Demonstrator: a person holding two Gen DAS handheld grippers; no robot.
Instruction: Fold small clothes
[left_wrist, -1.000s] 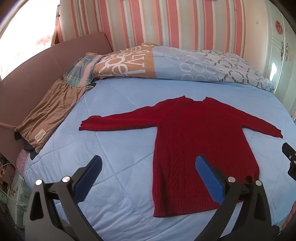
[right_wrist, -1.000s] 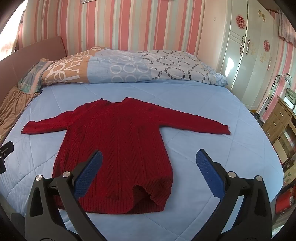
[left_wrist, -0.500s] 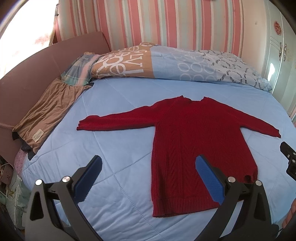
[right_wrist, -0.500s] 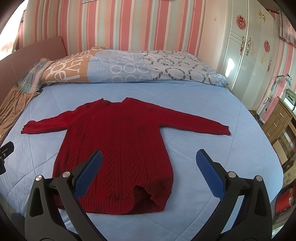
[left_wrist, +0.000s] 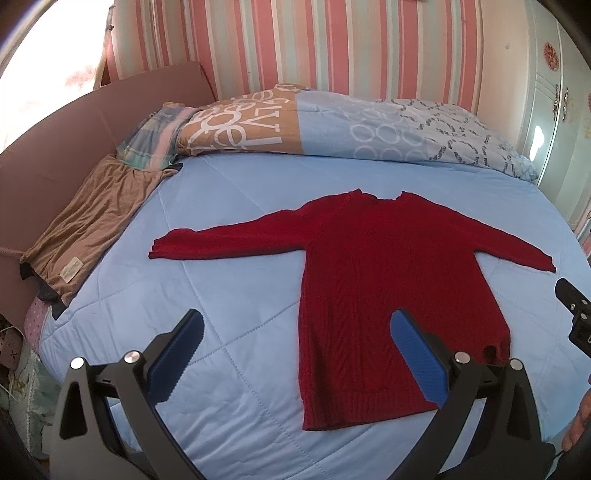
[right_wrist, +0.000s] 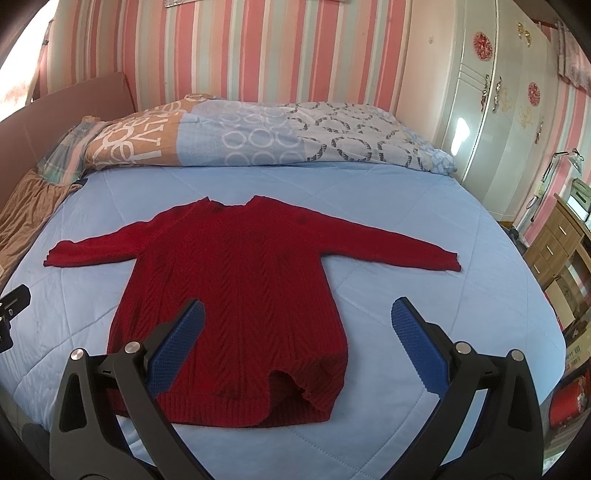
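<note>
A small red knit sweater (left_wrist: 373, 273) lies flat on the blue quilt (left_wrist: 229, 295), sleeves spread wide, hem toward me. It also shows in the right wrist view (right_wrist: 240, 288), with the hem's right corner rumpled up. My left gripper (left_wrist: 295, 332) is open and empty, held above the quilt near the sweater's lower left edge. My right gripper (right_wrist: 295, 321) is open and empty, held above the hem's right side. Neither touches the sweater.
A folded patterned duvet (left_wrist: 332, 125) lies across the head of the bed. A brown garment (left_wrist: 92, 218) lies on the left edge by the brown headboard panel (left_wrist: 55, 147). A white wardrobe (right_wrist: 498, 110) and wooden drawers (right_wrist: 554, 251) stand to the right.
The left wrist view has shifted slightly, so the sweater sits a little lower and farther left in it. The right gripper has barely moved. Both stay open.
</note>
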